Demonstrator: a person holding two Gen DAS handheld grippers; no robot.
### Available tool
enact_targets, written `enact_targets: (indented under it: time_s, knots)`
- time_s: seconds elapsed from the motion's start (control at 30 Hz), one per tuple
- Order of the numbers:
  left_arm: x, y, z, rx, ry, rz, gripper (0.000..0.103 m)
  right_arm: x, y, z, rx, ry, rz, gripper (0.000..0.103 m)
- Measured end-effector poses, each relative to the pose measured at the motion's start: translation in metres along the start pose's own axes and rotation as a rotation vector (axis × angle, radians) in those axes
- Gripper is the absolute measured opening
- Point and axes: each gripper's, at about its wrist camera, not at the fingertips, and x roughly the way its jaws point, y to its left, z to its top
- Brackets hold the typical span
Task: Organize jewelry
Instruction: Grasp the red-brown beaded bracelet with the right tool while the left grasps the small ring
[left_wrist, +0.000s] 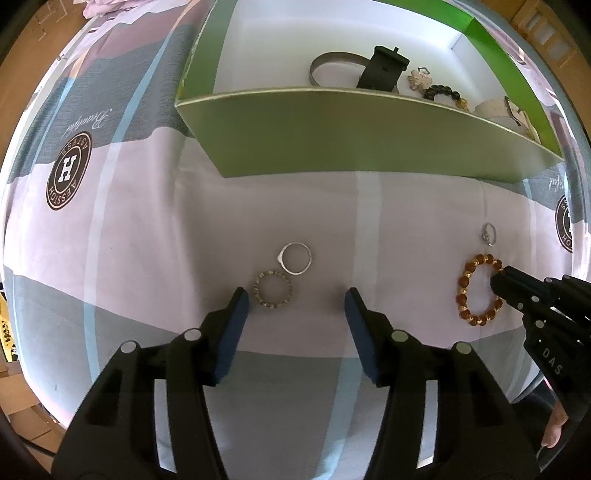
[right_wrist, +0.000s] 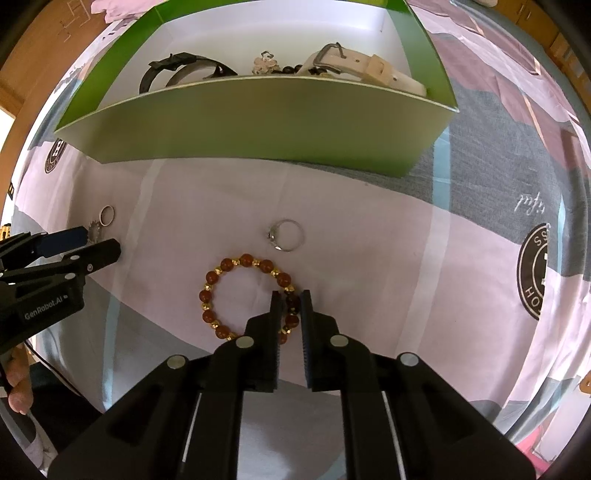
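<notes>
Overhead, both of my grippers point down at a tabletop covered by a cloth (left_wrist: 155, 236) in pink, grey and pale-blue bands, printed with round brown "H" emblems (left_wrist: 69, 170). Wooden floor shows past the cloth's edges in both views.

My left gripper (left_wrist: 295, 304) stands released, nothing between its blue-padded fingers (left_wrist: 236, 314). A beaded ring (left_wrist: 273, 290) lies just beside the left finger, and a silver ring (left_wrist: 295, 258) lies just beyond it, the two touching or nearly so.

My right gripper (right_wrist: 290, 306) is clenched on the amber bead bracelet (right_wrist: 221, 295), pinching the beads on its right side; the bracelet lies flat on the cloth. A second silver ring with a stone (right_wrist: 286, 235) lies just beyond the bracelet, apart from it.

A green box (right_wrist: 258, 125) with a white interior stands farther back. Inside it lie a dark watch (right_wrist: 173, 68), a white strap with a buckle (right_wrist: 369, 70), a metal bangle (left_wrist: 332, 61) and small charms.
</notes>
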Motion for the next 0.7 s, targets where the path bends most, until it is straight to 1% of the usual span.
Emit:
enact_targets:
  time_s: [0.03,0.13,0.17,0.37,0.43,0.47,0.53,0.67,0.7]
  knots:
    - [0.000,-0.002,0.000,0.000,0.000,-0.001,0.057,-0.001,0.001,-0.002,0.002,-0.001,0.002,0.011]
    - [0.000,-0.004,-0.003,0.003,0.000,0.003,0.058,-0.003,0.002,-0.001,0.004,-0.007,0.005,0.023]
    - [-0.001,-0.004,-0.004,0.005,0.000,0.005,0.058,-0.003,0.003,0.000,0.003,-0.008,0.002,0.025]
    - [0.002,-0.013,-0.002,0.005,-0.003,0.002,0.057,-0.004,0.007,0.003,0.007,-0.006,-0.002,0.025]
    - [0.002,-0.014,-0.003,0.007,-0.007,0.007,0.048,-0.003,0.008,0.002,0.006,-0.005,-0.005,0.025]
    - [0.002,-0.015,-0.002,0.007,-0.009,0.006,0.045,-0.002,0.008,0.002,0.004,-0.003,-0.008,0.025]
    - [0.001,-0.014,-0.001,0.005,-0.011,-0.006,0.035,0.000,0.010,0.002,0.002,-0.002,-0.012,0.025]
    - [0.000,-0.016,0.002,0.010,-0.015,-0.010,0.028,0.002,0.014,-0.001,0.003,-0.001,-0.010,0.027]
    - [0.000,-0.018,0.002,0.014,-0.015,-0.013,0.024,0.003,0.014,-0.002,0.002,-0.001,-0.011,0.027]
